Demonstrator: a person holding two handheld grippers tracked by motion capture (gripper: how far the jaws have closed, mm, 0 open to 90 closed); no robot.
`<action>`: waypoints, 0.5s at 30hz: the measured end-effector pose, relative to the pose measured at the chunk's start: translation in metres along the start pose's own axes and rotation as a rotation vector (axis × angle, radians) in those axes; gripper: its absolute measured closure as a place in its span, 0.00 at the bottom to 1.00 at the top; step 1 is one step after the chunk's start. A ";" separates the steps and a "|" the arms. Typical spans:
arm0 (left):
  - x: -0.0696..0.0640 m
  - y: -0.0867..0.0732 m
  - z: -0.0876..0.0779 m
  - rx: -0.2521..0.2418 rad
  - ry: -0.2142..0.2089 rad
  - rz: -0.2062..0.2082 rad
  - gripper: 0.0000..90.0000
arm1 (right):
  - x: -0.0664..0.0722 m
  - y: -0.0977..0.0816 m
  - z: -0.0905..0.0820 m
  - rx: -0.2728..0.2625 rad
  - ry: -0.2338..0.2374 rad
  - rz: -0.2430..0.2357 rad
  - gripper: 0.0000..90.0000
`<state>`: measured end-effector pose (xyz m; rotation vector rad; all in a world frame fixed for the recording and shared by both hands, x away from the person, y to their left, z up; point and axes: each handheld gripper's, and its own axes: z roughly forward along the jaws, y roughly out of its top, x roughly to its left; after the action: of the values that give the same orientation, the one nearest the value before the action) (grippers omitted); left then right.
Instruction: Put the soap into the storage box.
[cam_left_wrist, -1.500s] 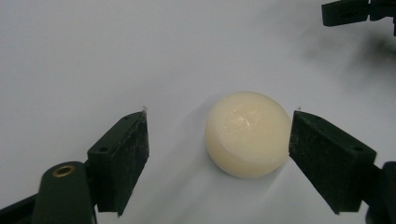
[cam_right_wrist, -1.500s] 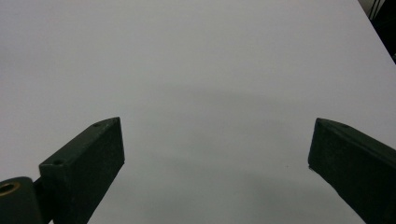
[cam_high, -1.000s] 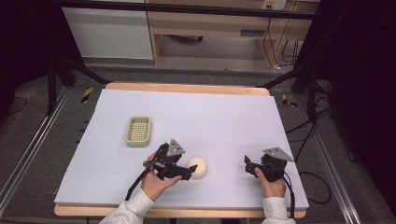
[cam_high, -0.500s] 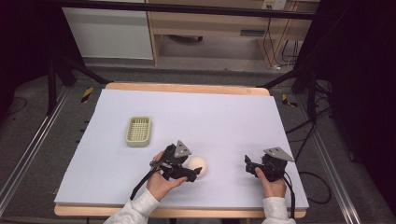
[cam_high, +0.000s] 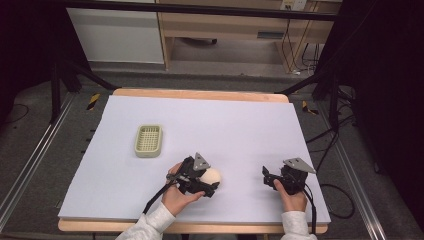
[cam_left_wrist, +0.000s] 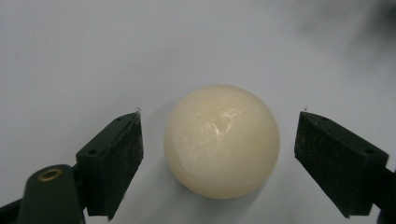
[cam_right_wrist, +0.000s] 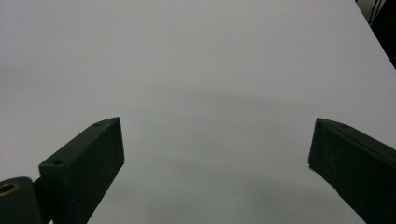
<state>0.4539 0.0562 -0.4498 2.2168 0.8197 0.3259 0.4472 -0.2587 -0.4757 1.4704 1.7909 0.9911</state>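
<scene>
A cream-white ball (cam_left_wrist: 222, 142) rests on the pale sheet near the table's front edge, also seen from above as the ball (cam_high: 213, 175). My left gripper (cam_left_wrist: 219, 113) straddles it and its jaws are opening. There is a clear gap between each black pad and the ball, so nothing presses on it. From above, the left gripper (cam_high: 210, 183) points right, held in a hand. My right gripper (cam_right_wrist: 217, 122) stands wide open over bare sheet with nothing between its jaws. In the high view the right gripper (cam_high: 266, 177) sits at the front right, pointing left.
A small pale-green slotted basket (cam_high: 148, 140) lies on the left part of the sheet (cam_high: 225, 125). The wooden table edge (cam_high: 200, 94) runs along the back. Black frame legs and cables stand off both sides.
The left hand has shifted slightly to the right, closer around the ball. The ball and the right hand have stayed in place.
</scene>
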 end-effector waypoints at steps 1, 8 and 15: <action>0.000 0.000 0.001 0.004 0.001 -0.001 0.17 | 0.000 0.000 0.000 0.001 0.001 0.001 0.04; 0.000 0.000 0.007 0.024 0.006 0.004 0.16 | 0.000 0.000 0.000 0.000 0.001 0.001 0.04; -0.001 -0.001 0.014 0.041 0.002 0.002 0.16 | 0.000 0.000 0.000 0.002 0.003 0.005 0.04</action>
<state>0.4590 0.0483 -0.4596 2.2562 0.8318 0.3146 0.4474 -0.2589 -0.4757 1.4758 1.7914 0.9943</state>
